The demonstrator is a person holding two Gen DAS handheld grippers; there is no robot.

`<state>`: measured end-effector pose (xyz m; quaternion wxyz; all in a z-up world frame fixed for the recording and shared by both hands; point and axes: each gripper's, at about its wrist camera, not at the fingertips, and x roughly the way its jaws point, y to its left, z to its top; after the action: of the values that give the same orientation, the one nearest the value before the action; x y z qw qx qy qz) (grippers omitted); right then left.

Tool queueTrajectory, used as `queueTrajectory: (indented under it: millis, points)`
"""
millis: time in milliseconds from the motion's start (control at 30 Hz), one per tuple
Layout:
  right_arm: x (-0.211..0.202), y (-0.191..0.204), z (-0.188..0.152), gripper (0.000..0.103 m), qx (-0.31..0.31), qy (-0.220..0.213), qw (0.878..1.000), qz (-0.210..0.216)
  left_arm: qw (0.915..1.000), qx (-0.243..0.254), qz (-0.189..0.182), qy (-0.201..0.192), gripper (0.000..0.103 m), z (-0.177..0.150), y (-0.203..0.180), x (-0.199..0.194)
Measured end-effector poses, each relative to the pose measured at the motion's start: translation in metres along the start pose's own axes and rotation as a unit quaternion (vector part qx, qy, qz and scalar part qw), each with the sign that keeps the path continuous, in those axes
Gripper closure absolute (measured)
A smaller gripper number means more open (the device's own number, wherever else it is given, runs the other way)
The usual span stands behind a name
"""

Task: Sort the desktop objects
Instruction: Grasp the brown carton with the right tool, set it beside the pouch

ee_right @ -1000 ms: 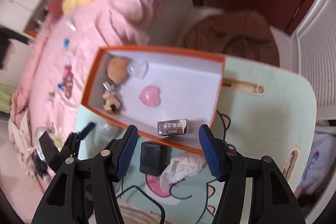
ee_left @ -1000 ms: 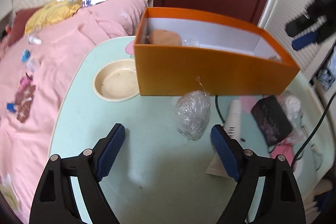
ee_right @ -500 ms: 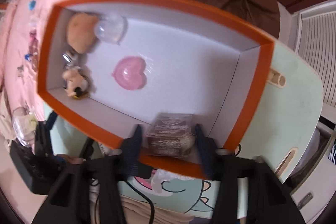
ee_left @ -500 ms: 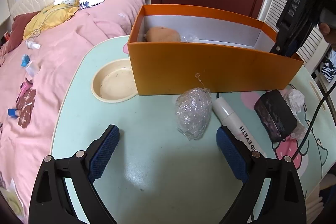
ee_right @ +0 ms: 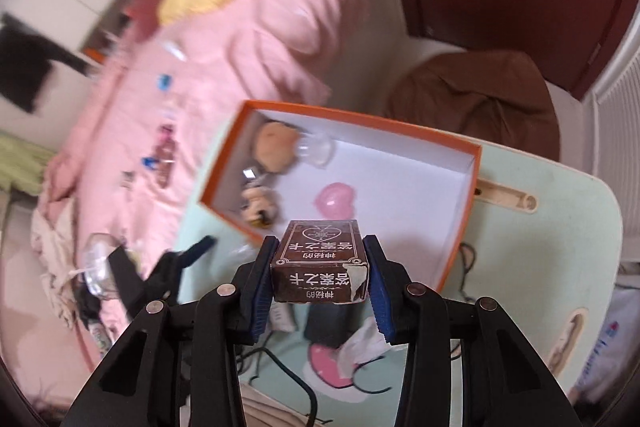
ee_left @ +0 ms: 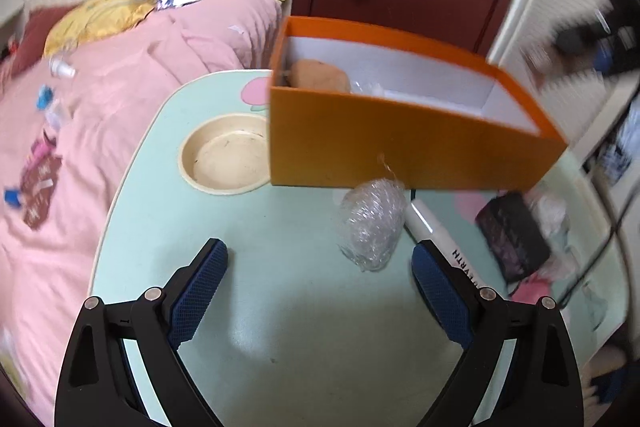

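Right gripper (ee_right: 320, 269): clenched on a small brown printed cardboard box (ee_right: 320, 265), held in the air above the near edge of the open orange cardboard box with white lining (ee_right: 464, 203).

Left gripper (ee_left: 320, 277): released, spread wide over the pale green table (ee_left: 280, 307); a crumpled clear plastic wrap (ee_left: 372, 223) is seen just beyond its fingers, untouched.

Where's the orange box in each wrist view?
Left wrist: orange box sits upper centre-right, long side facing the camera, behind the clear plastic bag.
Right wrist: orange box is centre frame, seen from above.
Shared landmark: tan round plush in one corner of the box.
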<state>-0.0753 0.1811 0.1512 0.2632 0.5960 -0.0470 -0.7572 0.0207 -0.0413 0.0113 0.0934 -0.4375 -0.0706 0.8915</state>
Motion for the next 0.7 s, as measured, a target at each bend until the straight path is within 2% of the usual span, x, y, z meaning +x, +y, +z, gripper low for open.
queueTrajectory:
  millis: [133, 233, 400, 533, 600, 700]
  points:
    - [0.005, 0.004, -0.032, 0.062, 0.013, -0.034, 0.998, 0.043, 0.996, -0.072, -0.045, -0.03, 0.009, 0.001, 0.021, -0.015]
    - [0.025, 0.013, -0.056, 0.062, 0.022, -0.062, 0.997, 0.041, 0.9928, -0.097, -0.054, -0.045, 0.009, 0.005, 0.028, -0.025]
    - [0.058, 0.038, -0.077, 0.062, -0.011, -0.088, 0.996, -0.007, 0.9963, -0.061, -0.021, -0.057, 0.009, 0.017, 0.02, -0.036]
    - [0.073, 0.054, -0.088, 0.061, -0.061, -0.119, 0.989, -0.056, 0.998, -0.02, -0.022, -0.055, 0.009, 0.037, 0.008, -0.041]
    - [0.065, 0.052, -0.094, 0.055, -0.075, -0.138, 0.986, -0.063, 0.9983, -0.001, -0.028, -0.052, 0.009, 0.049, -0.001, -0.043]
    - [0.049, 0.048, -0.105, 0.048, -0.078, -0.182, 0.979, -0.049, 0.9979, 0.026, -0.042, -0.041, 0.009, 0.07, -0.017, -0.042]
